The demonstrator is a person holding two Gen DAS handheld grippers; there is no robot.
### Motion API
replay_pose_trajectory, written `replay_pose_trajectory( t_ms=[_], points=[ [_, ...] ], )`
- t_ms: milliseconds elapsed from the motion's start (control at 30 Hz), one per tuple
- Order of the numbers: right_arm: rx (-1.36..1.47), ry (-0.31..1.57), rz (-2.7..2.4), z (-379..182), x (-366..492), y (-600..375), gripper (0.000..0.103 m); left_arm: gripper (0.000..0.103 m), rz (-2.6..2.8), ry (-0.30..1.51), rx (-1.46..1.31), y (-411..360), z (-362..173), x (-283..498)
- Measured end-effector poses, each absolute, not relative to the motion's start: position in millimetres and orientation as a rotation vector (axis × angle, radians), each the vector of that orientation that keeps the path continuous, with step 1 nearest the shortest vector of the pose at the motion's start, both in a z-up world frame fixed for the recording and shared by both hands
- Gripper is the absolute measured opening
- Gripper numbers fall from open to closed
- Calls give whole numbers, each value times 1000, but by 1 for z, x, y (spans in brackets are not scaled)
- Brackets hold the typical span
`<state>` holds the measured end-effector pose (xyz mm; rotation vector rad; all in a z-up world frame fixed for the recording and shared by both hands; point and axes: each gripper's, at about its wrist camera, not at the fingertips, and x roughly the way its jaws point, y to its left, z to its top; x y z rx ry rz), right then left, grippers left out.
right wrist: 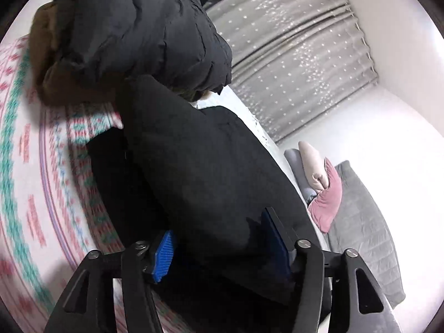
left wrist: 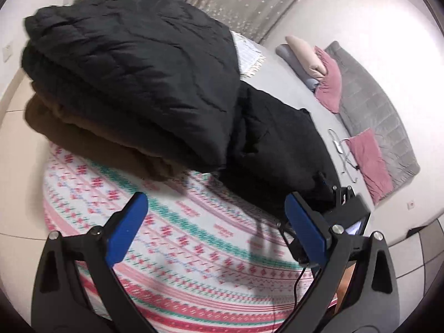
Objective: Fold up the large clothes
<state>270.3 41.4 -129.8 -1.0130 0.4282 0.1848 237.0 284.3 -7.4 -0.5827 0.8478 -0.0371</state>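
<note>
A black padded coat [left wrist: 280, 149] lies on the patterned bedspread [left wrist: 180, 238]; it also fills the right wrist view [right wrist: 205, 177]. Behind it is a stack with a folded dark puffer jacket [left wrist: 133, 63] on a brown garment [left wrist: 91, 138], also in the right wrist view as jacket [right wrist: 144, 27] and brown garment [right wrist: 52, 63]. My left gripper [left wrist: 216, 216] is open and empty above the bedspread. My right gripper [right wrist: 216, 244] has its blue fingers on both sides of a thick fold of the black coat. The right gripper's body [left wrist: 347, 208] shows at the coat's edge in the left wrist view.
Pink pillows [left wrist: 328, 80] and a grey quilted blanket [left wrist: 371, 105] lie at the bed's far right side. A white cable [left wrist: 341, 149] lies on the grey sheet. A grey starred curtain [right wrist: 291, 55] hangs behind. Tiled floor [left wrist: 16, 127] is at left.
</note>
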Motion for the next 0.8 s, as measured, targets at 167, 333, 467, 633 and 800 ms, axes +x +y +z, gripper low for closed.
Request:
replay_pose_trajectory(
  t_ms=[167,333,467,633,800],
  points=[
    [-1149,344,163,-140,249,16,68,99,-80,842,-494,247,-8,275],
    [-1067,325,125,-132,244,-12,75,91,-45,882,-369,209,-24,318],
    [-967,457,121,-149,272,-44,73,82,7,899,-258,183,-36,353],
    [-1013,410,101,-160,267,-41,45,57,50,920,-225,175,-66,386],
    [-1310,410,6,-212,272,-42,33,55,44,886,-119,156,-74,389]
  ],
)
